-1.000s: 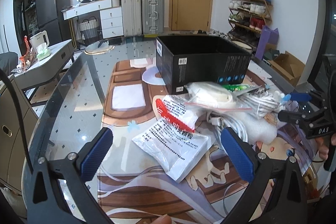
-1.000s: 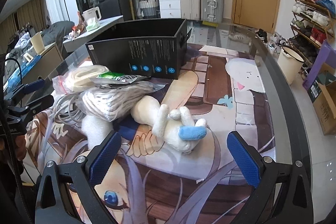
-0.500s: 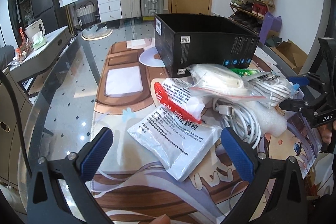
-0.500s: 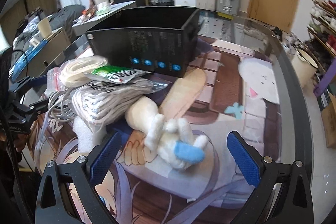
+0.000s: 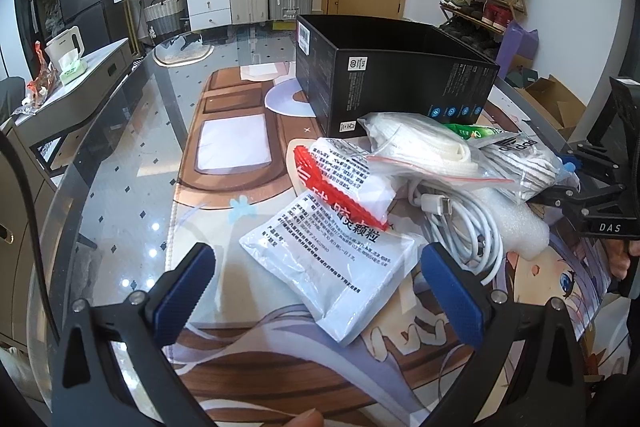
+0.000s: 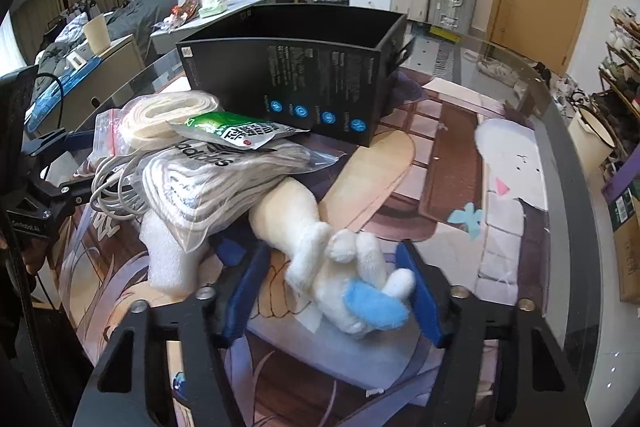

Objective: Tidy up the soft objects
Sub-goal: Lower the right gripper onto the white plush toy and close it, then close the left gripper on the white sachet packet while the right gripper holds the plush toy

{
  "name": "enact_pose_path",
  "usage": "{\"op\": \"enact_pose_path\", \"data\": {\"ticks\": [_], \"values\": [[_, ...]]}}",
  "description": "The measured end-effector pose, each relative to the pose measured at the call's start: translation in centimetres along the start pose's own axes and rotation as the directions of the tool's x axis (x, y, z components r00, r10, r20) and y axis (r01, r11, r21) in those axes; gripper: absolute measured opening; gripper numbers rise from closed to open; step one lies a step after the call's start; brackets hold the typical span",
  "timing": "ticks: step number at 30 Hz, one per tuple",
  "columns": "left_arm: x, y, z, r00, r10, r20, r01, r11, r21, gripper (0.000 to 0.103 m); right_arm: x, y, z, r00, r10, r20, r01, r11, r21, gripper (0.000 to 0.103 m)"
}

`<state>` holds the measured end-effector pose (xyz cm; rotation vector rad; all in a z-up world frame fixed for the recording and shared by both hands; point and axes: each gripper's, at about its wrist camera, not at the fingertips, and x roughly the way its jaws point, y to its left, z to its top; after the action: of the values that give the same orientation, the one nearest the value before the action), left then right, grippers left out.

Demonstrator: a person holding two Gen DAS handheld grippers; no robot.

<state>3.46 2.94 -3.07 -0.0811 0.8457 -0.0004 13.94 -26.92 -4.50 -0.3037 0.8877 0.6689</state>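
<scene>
So the right gripper [image 6: 334,293] has just moved in and narrowed its jaws around the plush toy [image 6: 340,267] lying on the mat beside the black box [image 6: 296,83], not quite squeezing yet. The left gripper [image 5: 316,291] hangs wide open over the white pouch [image 5: 336,267]. Looks like the plush goes first.

Bright daylight, glassy glare, fisheye-warped edges

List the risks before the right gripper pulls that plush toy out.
1. The plush toy runs under the bagged socks; pulling it may drag the pile and topple the green packet.
2. The right gripper brackets only its paws, so the grip may slip.
3. The white cable nearby could snag.
</scene>
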Motion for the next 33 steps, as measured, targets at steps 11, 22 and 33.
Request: {"op": "enact_pose_path", "data": {"ticks": [11,22,33], "values": [[0.2,0.2,0.2,1.000,-0.019,-0.022,0.019,1.000,-0.001,0.103,-1.4,0.1,-1.5,0.999,-0.014,0.034,0.013,0.999,0.048,0.045],[0.9,0.2,1.3,0.999,-0.012,-0.051,0.016,0.997,0.080,0.103,-1.6,-0.3,-1.8,0.999,0.000,0.033,-0.001,0.999,0.052,0.045],[1.2,-0.5,0.9,0.992,-0.078,-0.100,0.088,0.991,0.103,0.101,-1.7,-0.3,-2.0,0.999,0.010,0.033,-0.012,0.999,0.047,0.045]]}}
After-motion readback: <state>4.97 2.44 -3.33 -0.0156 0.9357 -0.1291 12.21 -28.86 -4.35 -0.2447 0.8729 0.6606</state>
